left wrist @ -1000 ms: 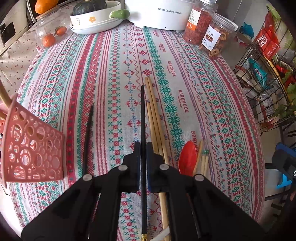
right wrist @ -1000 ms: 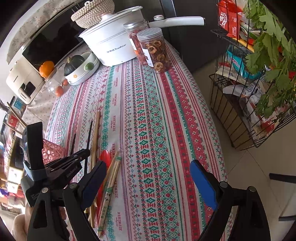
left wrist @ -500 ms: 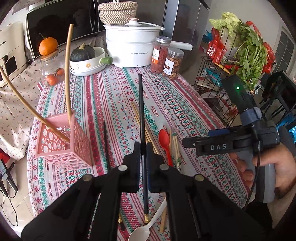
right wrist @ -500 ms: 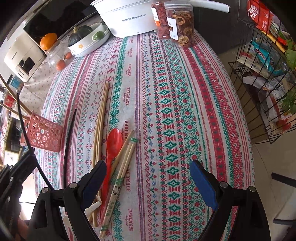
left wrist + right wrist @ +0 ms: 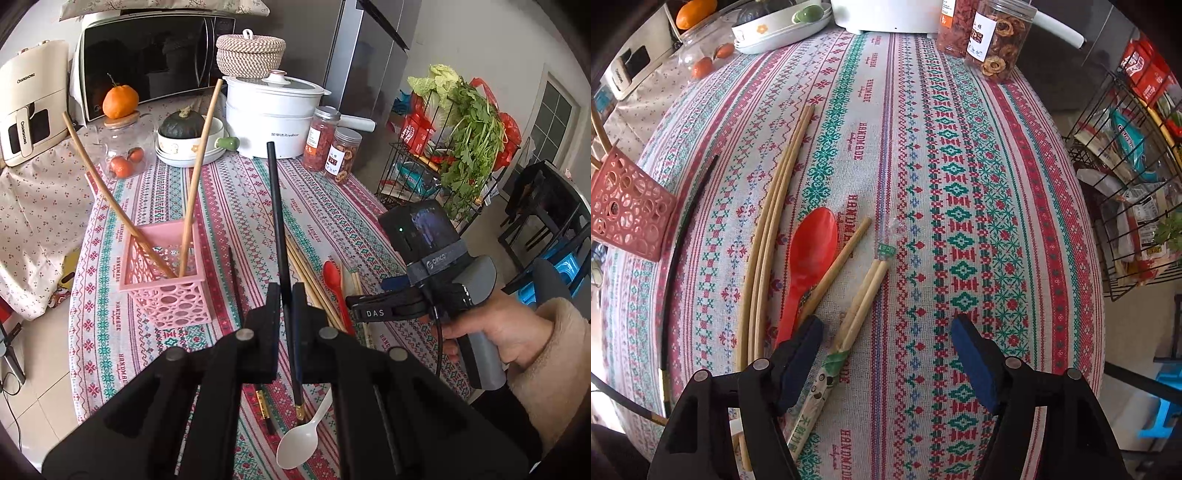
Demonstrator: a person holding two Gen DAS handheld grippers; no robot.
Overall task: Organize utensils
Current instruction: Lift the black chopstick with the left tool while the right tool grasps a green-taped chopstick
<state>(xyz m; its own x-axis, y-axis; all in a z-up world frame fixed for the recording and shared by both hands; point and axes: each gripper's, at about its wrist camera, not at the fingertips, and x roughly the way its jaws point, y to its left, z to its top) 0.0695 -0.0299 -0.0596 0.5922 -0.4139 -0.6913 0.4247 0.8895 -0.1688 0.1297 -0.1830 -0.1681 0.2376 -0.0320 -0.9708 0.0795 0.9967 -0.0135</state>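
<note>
Fingers of left gripper (image 5: 284, 295) clamp a black chopstick (image 5: 277, 221), raised above the bench (image 5: 960, 166) just right of the pink basket (image 5: 166, 291). Right gripper (image 5: 886, 332) gapes wide, holding nothing, over wrapped chopsticks (image 5: 857, 314); red spoon (image 5: 809, 254) and bamboo chopsticks (image 5: 775, 206) lie left.

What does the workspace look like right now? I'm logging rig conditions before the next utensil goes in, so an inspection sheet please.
Surface: patterned tablecloth, flat.
Job's things: pink basket holds two wooden chopsticks; red spoon, white spoon, loose wooden chopsticks, wrapped pair and second black chopstick lie on the cloth.
Clutter: two jars, white pot, squash bowl.
Grippers: left gripper shut on black chopstick; right gripper open, empty.
Cables: black cable on right gripper.
Surroundings: microwave, wire rack.
</note>
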